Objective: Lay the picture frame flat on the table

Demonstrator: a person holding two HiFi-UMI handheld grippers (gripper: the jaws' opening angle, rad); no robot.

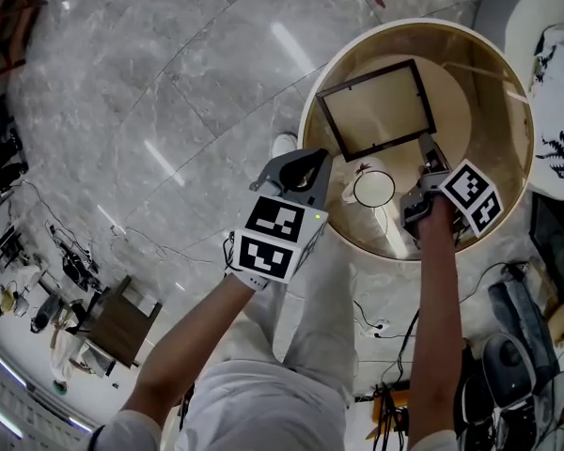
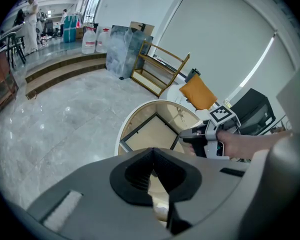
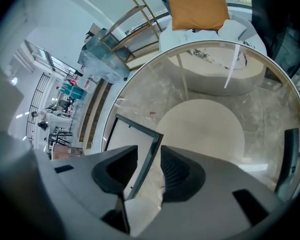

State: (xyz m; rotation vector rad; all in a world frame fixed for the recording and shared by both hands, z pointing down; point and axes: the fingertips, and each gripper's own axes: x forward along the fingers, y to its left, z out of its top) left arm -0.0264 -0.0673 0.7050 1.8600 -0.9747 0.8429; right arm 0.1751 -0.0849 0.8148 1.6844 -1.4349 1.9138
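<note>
A dark-edged picture frame (image 1: 376, 111) lies flat on the round glass table (image 1: 307, 120), toward its far left side. My right gripper (image 1: 430, 153) stands at the frame's near right corner. In the right gripper view the frame's thin edge (image 3: 151, 151) runs between the jaws with a gap on each side, so the right gripper (image 3: 149, 156) is open around it. My left gripper (image 1: 305, 163) hovers at the table's near left rim, apart from the frame (image 2: 149, 132). Its jaws meet at the tips with nothing between them (image 2: 152, 154).
Under the glass sits a round lower shelf with a white ring-shaped thing (image 1: 374, 188). A white chair (image 1: 545, 83) with an orange cushion (image 3: 197, 11) stands beyond the table. A wooden rack (image 2: 157, 66) and steps are farther off. Cables (image 1: 385, 322) lie on the marble floor.
</note>
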